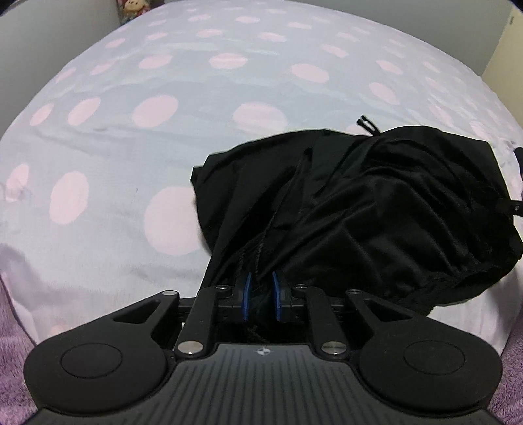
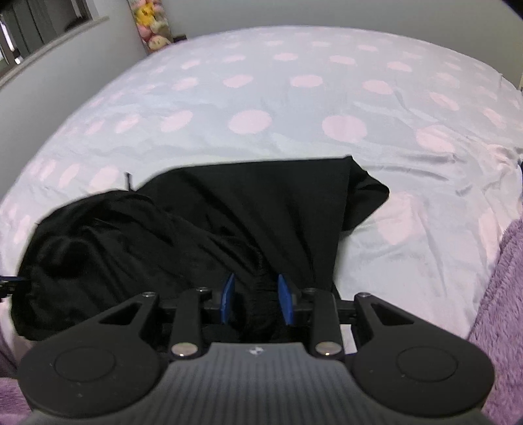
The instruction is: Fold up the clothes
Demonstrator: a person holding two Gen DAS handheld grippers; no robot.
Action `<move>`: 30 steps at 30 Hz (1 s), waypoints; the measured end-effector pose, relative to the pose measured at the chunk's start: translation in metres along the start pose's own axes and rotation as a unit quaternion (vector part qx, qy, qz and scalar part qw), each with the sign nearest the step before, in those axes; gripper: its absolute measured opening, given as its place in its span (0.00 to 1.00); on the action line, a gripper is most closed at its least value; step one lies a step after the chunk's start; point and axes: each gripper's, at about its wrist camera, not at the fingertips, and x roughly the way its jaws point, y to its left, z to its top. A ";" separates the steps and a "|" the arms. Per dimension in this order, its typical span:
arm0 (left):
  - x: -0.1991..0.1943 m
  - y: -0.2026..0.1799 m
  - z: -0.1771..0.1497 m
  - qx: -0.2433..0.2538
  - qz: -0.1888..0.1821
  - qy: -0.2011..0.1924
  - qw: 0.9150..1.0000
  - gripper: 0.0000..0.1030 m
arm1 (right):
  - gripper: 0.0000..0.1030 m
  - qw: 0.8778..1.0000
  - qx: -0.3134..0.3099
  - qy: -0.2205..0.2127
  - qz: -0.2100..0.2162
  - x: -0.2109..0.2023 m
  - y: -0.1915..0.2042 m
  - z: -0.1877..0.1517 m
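At six o'clock in the left wrist view, the left tool point(image 1: 261, 296), a ribbed black body with blue pads point(image 1: 247, 296), has its jaws nearly together, pinching a bunched fold of the black, faintly shiny, soft garment point(image 1: 359, 209). The cloth runs up from the pads towards one o'clock, where it lies in a crumpled, creased mound on the bed; its gathered hem curves along four o'clock and a thin black drawcord point(image 1: 366, 123) pokes out at its far edge.

In the right wrist view, the right tool point(image 2: 256, 299) sits at six o'clock with its jaws a little wider, and a thick wad of the same garment fills the gap between its blue pads point(image 2: 285, 299), so it is gripped there. The fabric spreads flatter towards twelve o'clock and heaps at nine o'clock.

Under it lies the pale blue bedsheet with round pink dots point(image 2: 248, 121), smooth with light wrinkles. A fuzzy purple blanket point(image 2: 503, 278) edges it at four o'clock.

At eleven o'clock, far off, blurred plush toys point(image 2: 153, 23) stand against a grey wall, cut off by the frame. The garment's folds are hard to read in the dark cloth.
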 end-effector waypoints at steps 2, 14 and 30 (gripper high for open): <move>0.002 0.003 -0.002 -0.003 0.000 0.005 1.000 0.08 | 0.19 1.000 -0.006 0.010 -0.008 0.007 -0.003 -0.003; -0.014 -0.001 -0.017 0.022 -0.004 0.023 0.999 0.02 | 0.07 0.999 0.004 0.018 -0.036 -0.031 -0.031 -0.027; -0.033 -0.004 -0.021 0.058 -0.009 -0.002 0.998 0.13 | 0.13 0.999 -0.011 0.038 -0.029 -0.032 -0.026 -0.040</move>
